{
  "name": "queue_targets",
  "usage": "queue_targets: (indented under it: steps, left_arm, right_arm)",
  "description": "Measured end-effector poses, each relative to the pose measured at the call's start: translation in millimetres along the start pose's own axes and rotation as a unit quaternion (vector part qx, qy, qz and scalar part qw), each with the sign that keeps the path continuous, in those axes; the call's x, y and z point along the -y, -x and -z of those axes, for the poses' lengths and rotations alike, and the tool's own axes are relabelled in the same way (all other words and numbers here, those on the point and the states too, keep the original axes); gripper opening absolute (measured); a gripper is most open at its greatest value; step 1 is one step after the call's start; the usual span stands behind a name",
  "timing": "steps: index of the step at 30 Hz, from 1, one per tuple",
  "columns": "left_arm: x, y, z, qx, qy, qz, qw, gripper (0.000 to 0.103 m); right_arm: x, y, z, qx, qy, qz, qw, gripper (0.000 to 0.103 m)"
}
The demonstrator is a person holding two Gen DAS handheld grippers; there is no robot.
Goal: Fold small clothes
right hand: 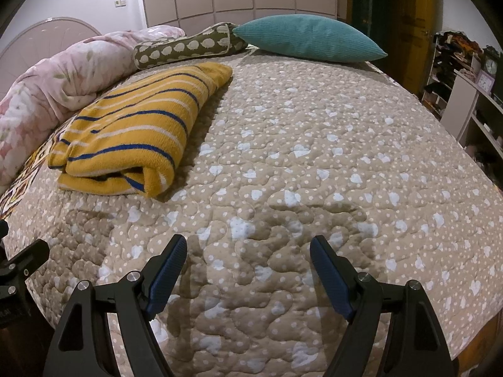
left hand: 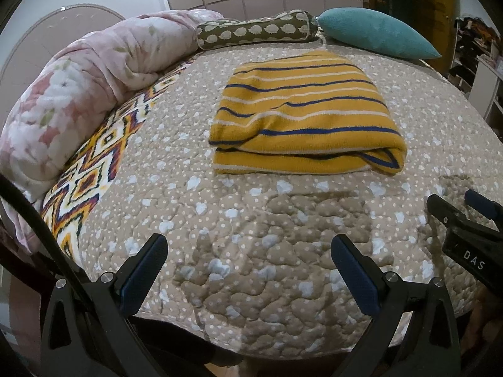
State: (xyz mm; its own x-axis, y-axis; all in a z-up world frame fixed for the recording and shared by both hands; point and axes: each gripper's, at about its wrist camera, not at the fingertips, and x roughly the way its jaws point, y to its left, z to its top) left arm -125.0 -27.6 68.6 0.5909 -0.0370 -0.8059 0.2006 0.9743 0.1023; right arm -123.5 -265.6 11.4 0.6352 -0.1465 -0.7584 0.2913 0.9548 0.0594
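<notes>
Already folded, the mustard-yellow knit top with blue and white stripes (left hand: 306,116) rests compact on the beige quilted bed (left hand: 251,220). We hold left gripper (left hand: 250,270) and right gripper (right hand: 248,270) clear, jaws spread, empty, so likely finished.

Warm, even indoor light; sharp centre, heavy fisheye bend at the edges.

Both views are bright across the bedspread (left hand: 176,144), with soft gripper-shaped shadows in the lower middle, so the light probably comes from above and behind. The folded sweater (right hand: 135,125) casts a short shadow to its right. Corners go black, the upper right doorway is dim, and no glare or motion blur shows.
</notes>
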Motion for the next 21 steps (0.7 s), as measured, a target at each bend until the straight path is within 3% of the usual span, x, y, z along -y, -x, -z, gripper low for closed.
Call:
queue_targets:
  steps: [21]
  left_arm:
    - [2.5, -6.3, 0.8, -0.014, -0.011, 0.012, 0.9998, 0.103]
  right_arm:
    - [-2.7, -2.5, -1.4, 0.000, 0.008, 0.004, 1.000, 0.084]
